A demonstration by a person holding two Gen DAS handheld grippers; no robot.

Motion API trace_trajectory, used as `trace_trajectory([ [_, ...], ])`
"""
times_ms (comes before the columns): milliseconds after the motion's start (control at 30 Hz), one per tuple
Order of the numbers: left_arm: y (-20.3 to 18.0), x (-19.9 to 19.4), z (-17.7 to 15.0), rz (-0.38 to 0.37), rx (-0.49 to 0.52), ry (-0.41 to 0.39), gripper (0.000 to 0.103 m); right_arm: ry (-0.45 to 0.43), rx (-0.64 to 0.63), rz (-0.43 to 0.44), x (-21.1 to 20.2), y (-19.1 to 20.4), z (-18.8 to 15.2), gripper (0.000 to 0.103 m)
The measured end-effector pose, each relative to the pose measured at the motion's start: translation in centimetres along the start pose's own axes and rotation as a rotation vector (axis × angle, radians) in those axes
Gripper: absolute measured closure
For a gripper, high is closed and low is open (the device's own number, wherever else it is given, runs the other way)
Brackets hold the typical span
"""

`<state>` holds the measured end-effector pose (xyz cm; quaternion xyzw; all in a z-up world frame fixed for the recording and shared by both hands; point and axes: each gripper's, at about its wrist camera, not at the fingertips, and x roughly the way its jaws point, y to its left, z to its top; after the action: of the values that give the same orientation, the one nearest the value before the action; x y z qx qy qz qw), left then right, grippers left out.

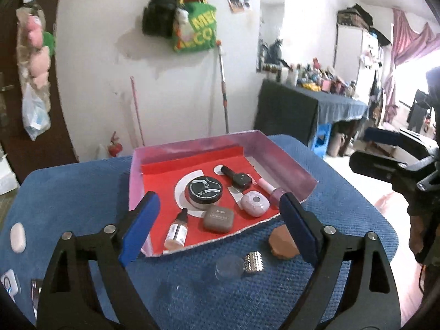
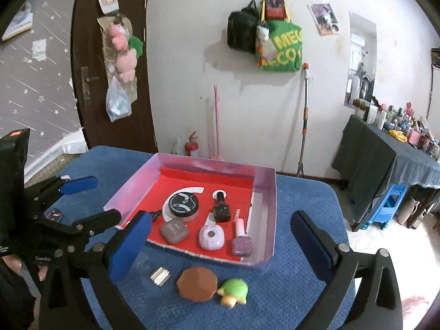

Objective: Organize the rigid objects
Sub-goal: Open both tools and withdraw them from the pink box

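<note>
A pink-walled box with a red floor sits on the blue tablecloth. In it lie a black round jar, a black bottle, a dropper bottle, a brown case, a pink case and a pink nail polish. In front of the box lie a brown compact, a clear bottle with silver cap and a green turtle toy. My left gripper is open and empty above the box's near edge. My right gripper is open and empty.
A white oval object and small items lie at the table's left edge. A cluttered side table and a blue stool stand to the right. Bags hang on the wall.
</note>
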<state>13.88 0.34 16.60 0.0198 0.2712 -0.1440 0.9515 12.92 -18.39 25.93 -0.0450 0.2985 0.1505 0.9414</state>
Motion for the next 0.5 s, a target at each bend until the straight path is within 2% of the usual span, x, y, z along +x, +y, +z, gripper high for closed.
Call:
trace_trajectory([
  [100,-0.3,-1.8,-1.1,0.004,-0.023,-0.039,0.009,-0.030,0.019,0.001,-1.8,0.2,-1.3,0.000],
  [267,-0.9,-4.0,-2.8,0.025,-0.034,-0.085,0.009,-0.084,0.025,-0.033,-4.1,0.6,-3.7,0.000],
  [500,-1.4,-5.2,-6.3,0.039,-0.081,-0.093,0.008,-0.100,0.038,-0.079,-5.0,1.5,-7.8,0.000],
])
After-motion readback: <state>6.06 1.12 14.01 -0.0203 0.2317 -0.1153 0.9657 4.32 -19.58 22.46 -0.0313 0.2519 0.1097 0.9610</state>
